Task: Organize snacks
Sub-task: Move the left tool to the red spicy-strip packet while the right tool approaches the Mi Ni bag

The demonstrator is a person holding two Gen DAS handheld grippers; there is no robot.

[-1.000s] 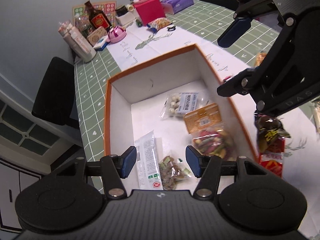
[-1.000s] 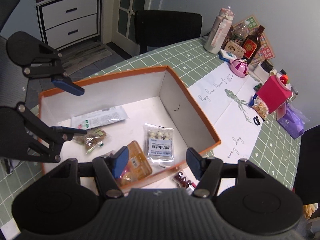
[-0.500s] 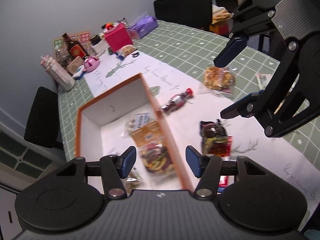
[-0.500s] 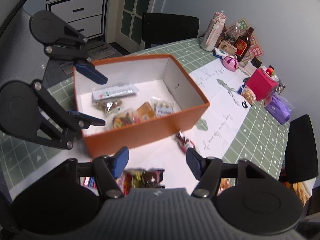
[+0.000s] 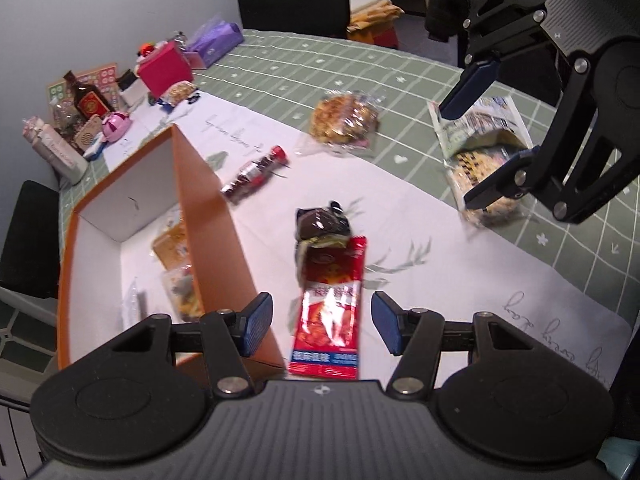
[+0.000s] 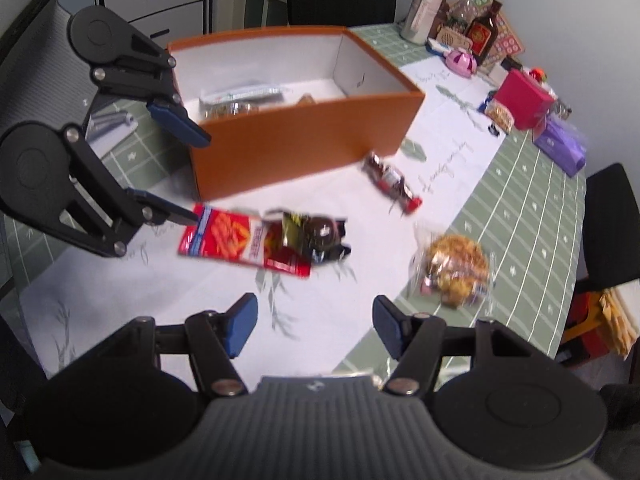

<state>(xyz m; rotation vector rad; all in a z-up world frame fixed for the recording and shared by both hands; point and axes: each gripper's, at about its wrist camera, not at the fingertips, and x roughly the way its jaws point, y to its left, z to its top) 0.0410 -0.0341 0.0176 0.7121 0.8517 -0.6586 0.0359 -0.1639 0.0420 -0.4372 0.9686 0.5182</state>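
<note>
An orange box [image 5: 208, 224] [image 6: 304, 136] with white inside holds several snack packets. On the white cloth beside it lie a red packet [image 5: 330, 312] [image 6: 236, 240], a dark wrapped snack [image 5: 320, 224] [image 6: 316, 236] partly on top of it, a red-ended candy bar [image 5: 256, 174] [image 6: 392, 182] and a clear bag of golden biscuits [image 5: 344, 118] [image 6: 452, 272]. My left gripper [image 5: 322, 322] [image 6: 184, 176] is open, its fingers either side of the red packet. My right gripper [image 6: 314, 326] [image 5: 476, 148] is open and empty, above a checkered snack bag [image 5: 480, 148].
At the table's far end stand a pink box [image 5: 164, 68] [image 6: 524, 98], a purple pack [image 5: 214, 42], a dark bottle [image 5: 88, 98] [image 6: 484, 34], a pink toy [image 6: 462, 60] and a white bottle [image 6: 424, 6]. Black chairs [image 5: 296, 4] [image 6: 340, 0] ring the green checked table [image 5: 304, 68].
Both grippers have pulled back from over the box and swung right, out over the loose snacks on the cloth. The left gripper now straddles the red packet. Both stayed open.
</note>
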